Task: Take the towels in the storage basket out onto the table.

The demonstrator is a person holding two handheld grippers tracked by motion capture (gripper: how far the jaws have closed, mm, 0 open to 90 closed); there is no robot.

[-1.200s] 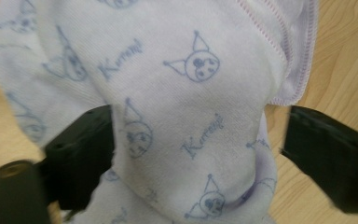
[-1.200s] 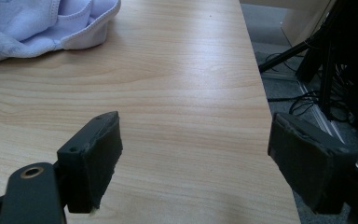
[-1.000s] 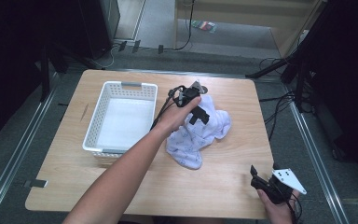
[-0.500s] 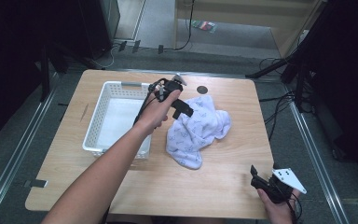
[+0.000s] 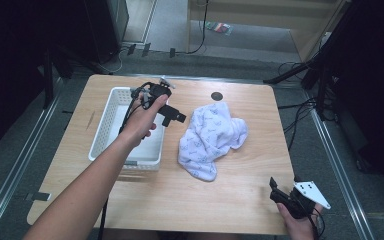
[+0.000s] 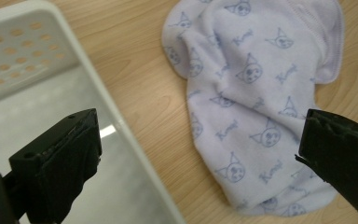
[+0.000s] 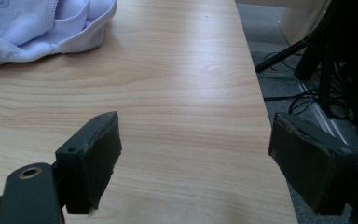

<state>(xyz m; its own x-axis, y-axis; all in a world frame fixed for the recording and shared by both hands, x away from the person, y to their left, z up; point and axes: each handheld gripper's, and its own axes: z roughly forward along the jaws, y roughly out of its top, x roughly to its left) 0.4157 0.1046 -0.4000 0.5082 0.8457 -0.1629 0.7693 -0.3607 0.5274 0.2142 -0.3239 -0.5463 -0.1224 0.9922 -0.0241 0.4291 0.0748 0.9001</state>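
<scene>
A white cloth (image 5: 212,137) printed with small blue cat faces lies crumpled on the wooden table (image 5: 240,205), right of a white perforated basket (image 5: 105,132). My left gripper (image 5: 172,114) hovers open over the basket's right rim, holding nothing. In the left gripper view its gripper (image 6: 198,158) straddles the basket rim (image 6: 116,126) and the cloth (image 6: 256,93) below. My right gripper (image 5: 282,192) stays low at the table's near right corner, open and empty. In the right gripper view the gripper (image 7: 196,163) frames bare wood, with the cloth (image 7: 37,23) far off at top left.
A small black round spot (image 5: 216,96) marks the table behind the cloth. The table's right edge (image 7: 265,121) drops to a floor with cables and dark stands. Metal floor rails run along both sides of the table.
My left gripper has moved left, from above the cloth to the basket's right rim, empty. The cloth has stayed on the table. The right gripper has not moved.
</scene>
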